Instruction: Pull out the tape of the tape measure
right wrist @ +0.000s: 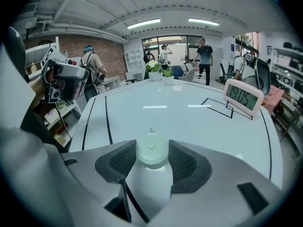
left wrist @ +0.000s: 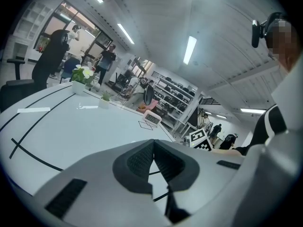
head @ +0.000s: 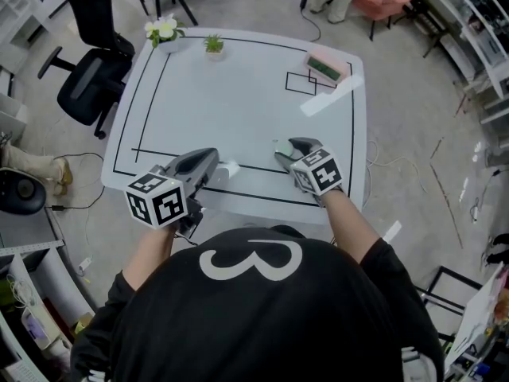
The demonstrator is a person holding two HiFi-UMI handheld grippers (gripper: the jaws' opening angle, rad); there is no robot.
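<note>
Gripping the pale green tape measure between its pads, the right gripper hangs over the near edge of the white table; the left gripper is closed and empty. Across the table stand one clock and two plants, a flowering plant and a green plant; one office chair stands beyond.

White table, black lines. Far left corner: white flowers, small green plant beside. Far right: digital clock. Office chair alongside.
</note>
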